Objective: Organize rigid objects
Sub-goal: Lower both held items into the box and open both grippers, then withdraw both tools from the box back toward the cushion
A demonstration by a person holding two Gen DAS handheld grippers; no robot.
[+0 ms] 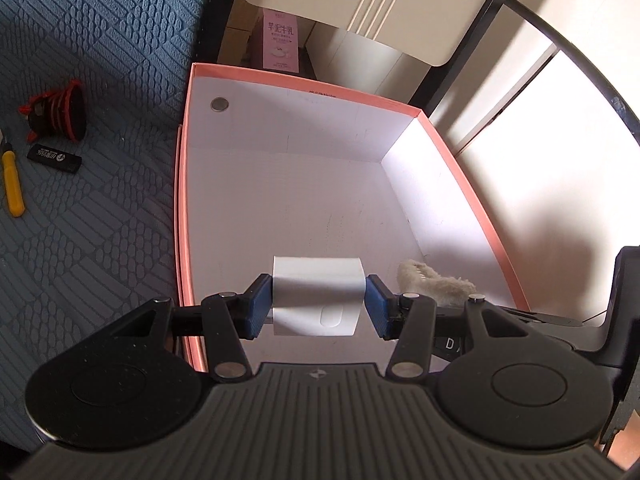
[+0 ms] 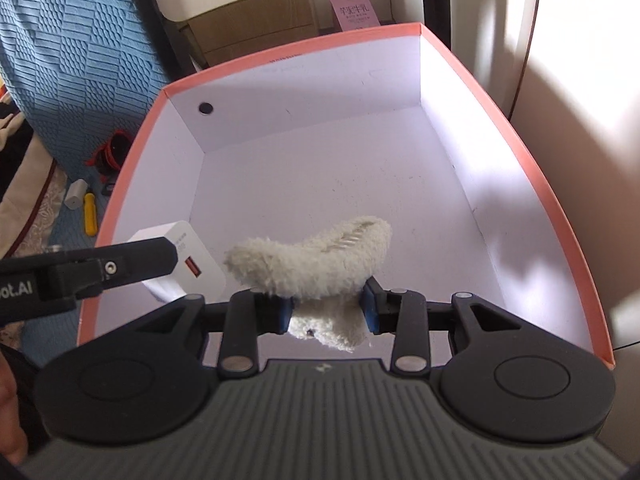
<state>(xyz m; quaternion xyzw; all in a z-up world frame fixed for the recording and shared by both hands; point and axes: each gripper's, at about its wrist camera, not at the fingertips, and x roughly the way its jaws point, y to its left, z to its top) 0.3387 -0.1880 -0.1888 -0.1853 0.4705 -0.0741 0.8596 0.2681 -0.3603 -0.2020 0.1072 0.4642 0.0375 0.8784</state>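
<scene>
My left gripper [image 1: 318, 300] is shut on a white charger block [image 1: 318, 280], blue pads pressing its two sides, low over the near end of an open pink-rimmed box [image 1: 304, 80] with a white inside. In the right wrist view the same charger [image 2: 200, 256] shows a red port, with the left gripper's finger [image 2: 120, 264] across it. My right gripper [image 2: 326, 304] is shut on a fluffy white hair clip [image 2: 312, 256], also held over the box [image 2: 296, 46] near its front wall. The clip [image 1: 432, 280] appears just right of the charger in the left wrist view.
On the blue textured cover [image 1: 80, 40] left of the box lie a red-and-black object [image 1: 56, 114], a black stick [image 1: 54, 158] and a yellow-handled tool [image 1: 12, 184]. A small white object [image 2: 76, 194] lies there too. A pink carton [image 1: 280, 42] stands behind the box.
</scene>
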